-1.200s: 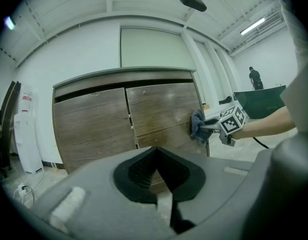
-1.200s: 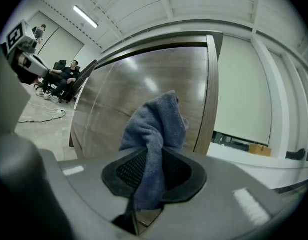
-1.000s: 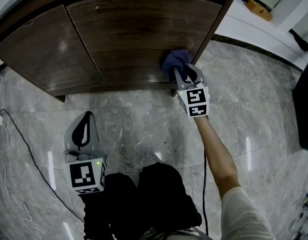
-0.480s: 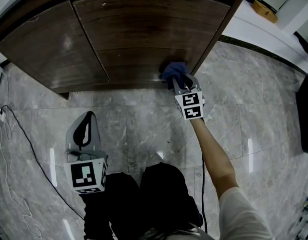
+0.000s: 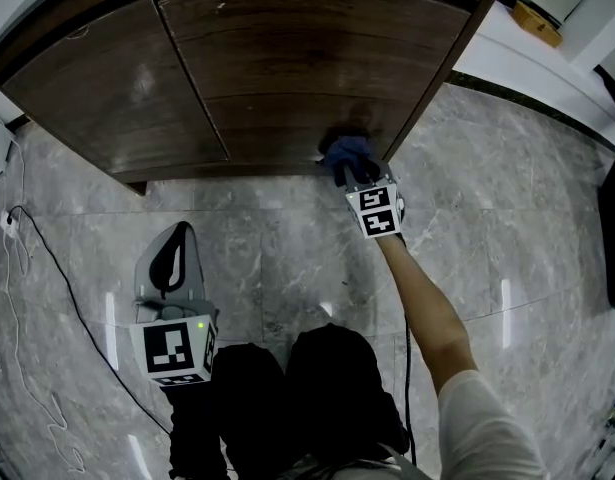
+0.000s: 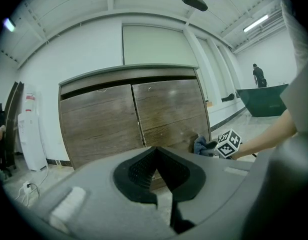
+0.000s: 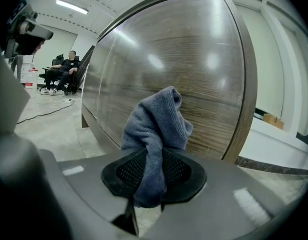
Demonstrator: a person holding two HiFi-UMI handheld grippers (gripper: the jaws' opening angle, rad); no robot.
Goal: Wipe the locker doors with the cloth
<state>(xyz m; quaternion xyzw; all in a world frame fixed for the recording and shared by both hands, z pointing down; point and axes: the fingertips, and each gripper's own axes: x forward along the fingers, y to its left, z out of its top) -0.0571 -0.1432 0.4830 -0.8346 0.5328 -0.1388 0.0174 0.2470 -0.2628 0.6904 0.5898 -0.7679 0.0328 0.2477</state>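
**Desk:** The right tongs (image 5: 359, 175), what are they doing on your feed?

**Me:** I'm seeing them clenching the blue cloth (image 7: 156, 129). In the right gripper view both pads are pinching a fold of it, and the rest is bunching up ahead of the jaws and pressing against the wood.

**Desk:** Pressing where on the locker?

**Me:** It's sitting low on the right door (image 5: 307, 68), at the bottom edge, just beside the locker's right-hand corner. A second ago I was watching it working a little higher on that same door. It has been sliding down since, and the marker cube is now lying over the floor (image 5: 287, 258) rather than over the door's lower edge.

**Desk:** And the left tongs?

**Me:** The left tongs (image 5: 170, 268) are staying idle. Their tips are meeting with nothing between them, and they're hanging over the grey marble floor, well apart from the locker. I'm not seeing them shifting between frames. They're pointing toward the locker, at about the seam between the left door (image 5: 107, 98) and the right one.

**Desk:** Anything else changing?

**Me:** Only the framing. The head camera is drifting slightly, so the locker is showing a bit further right than before. The person's forearm (image 5: 427, 308) is reaching out straight behind the right tongs, and a thin black cable (image 5: 47, 268) is trailing across the floor on the left, touching neither tool.
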